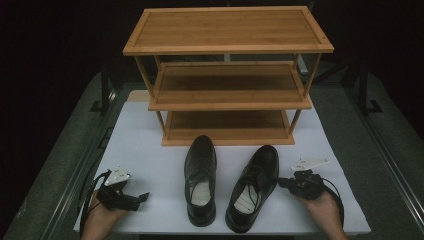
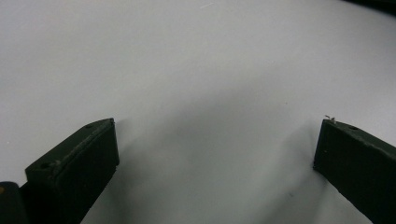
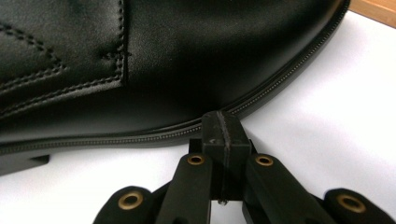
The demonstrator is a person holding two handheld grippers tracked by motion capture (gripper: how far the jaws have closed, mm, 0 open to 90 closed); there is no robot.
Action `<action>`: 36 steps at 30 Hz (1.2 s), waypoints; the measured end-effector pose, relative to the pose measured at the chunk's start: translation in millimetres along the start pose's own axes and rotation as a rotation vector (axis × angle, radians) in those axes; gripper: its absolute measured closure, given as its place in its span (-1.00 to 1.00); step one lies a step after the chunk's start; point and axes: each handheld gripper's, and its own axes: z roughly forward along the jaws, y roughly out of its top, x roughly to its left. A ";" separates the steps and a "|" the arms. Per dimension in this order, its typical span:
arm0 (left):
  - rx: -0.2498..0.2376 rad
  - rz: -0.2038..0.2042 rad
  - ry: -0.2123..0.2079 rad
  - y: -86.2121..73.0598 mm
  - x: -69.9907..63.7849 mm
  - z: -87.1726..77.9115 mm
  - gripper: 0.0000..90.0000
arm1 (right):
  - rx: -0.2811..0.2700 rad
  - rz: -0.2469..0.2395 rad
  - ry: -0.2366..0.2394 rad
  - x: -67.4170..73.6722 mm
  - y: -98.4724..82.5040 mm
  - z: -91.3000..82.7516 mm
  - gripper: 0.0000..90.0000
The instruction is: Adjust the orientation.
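The right tool [image 3: 222,122], jaws pressed together, nudged the right shoe's [image 1: 252,187] sole, likely straightening it, while the left tool [image 2: 215,149] rested on the surface [image 1: 150,150], jaws apart.

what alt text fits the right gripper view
The right gripper's shut jaws touch the sole edge of a black leather shoe lying side-on across the frame. The shoe rests on a white mat, with a strip of wooden rack at top right.

I see a dim room, black beyond the rack [image 1: 227,75]; soft shadows beneath its shelves, close views slightly blurred.
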 end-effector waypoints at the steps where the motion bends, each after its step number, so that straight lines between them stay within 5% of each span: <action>1: 0.001 0.000 0.000 0.0 0.0 -0.1 -1.00 | 0.002 -0.001 0.000 0.2 1.4 1.0 1.00; 32: 0.001 0.000 -0.001 0.0 0.1 0.0 -1.00 | 0.009 -0.048 0.033 5.8 43.4 41.0 0.99; 36: -0.001 0.000 0.000 0.0 0.0 0.1 -1.00 | -0.007 -0.012 0.053 3.5 41.3 39.2 0.89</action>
